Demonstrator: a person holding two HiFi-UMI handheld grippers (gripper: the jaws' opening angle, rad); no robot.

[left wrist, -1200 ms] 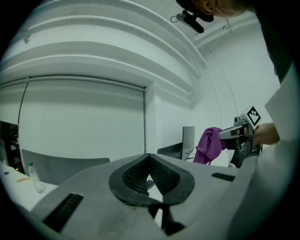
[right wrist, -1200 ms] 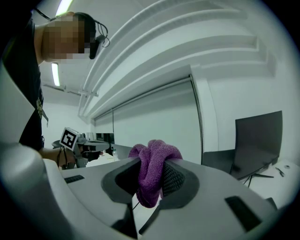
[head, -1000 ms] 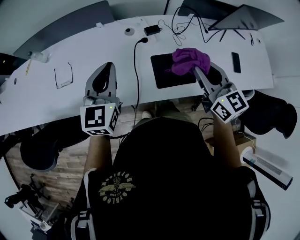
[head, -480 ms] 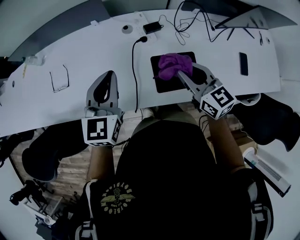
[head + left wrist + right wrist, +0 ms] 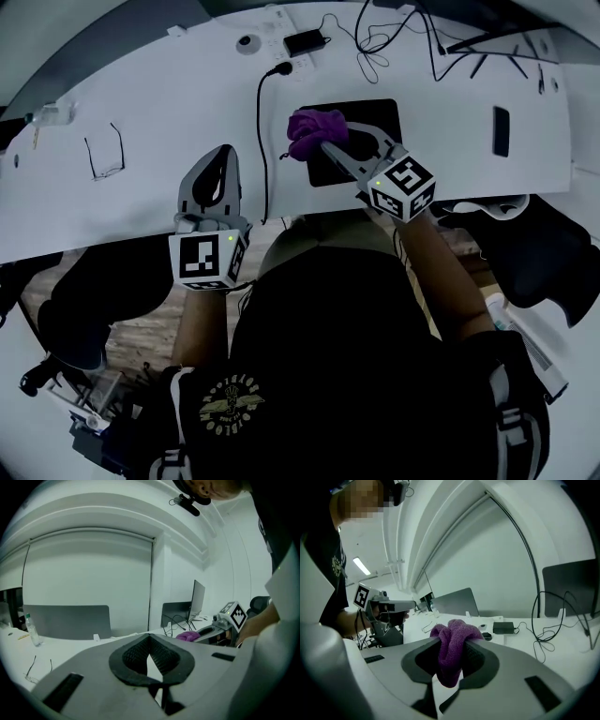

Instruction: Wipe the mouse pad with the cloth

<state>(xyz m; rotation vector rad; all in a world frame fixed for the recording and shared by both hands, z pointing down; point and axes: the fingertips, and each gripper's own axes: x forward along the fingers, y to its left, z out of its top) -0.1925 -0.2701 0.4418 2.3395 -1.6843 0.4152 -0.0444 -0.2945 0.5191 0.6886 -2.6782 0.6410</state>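
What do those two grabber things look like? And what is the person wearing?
Both are grey, with two long curved jaws that narrow to a tip. The left gripper and right gripper each carry a white cube printed with black square markers. Dark ribbed pads line the insides of the jaws. The person wears a black top with a pale round emblem.

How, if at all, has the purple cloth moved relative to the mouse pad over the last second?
Yes. The purple cloth has slid left, from the mouse pad's right part to its left edge.
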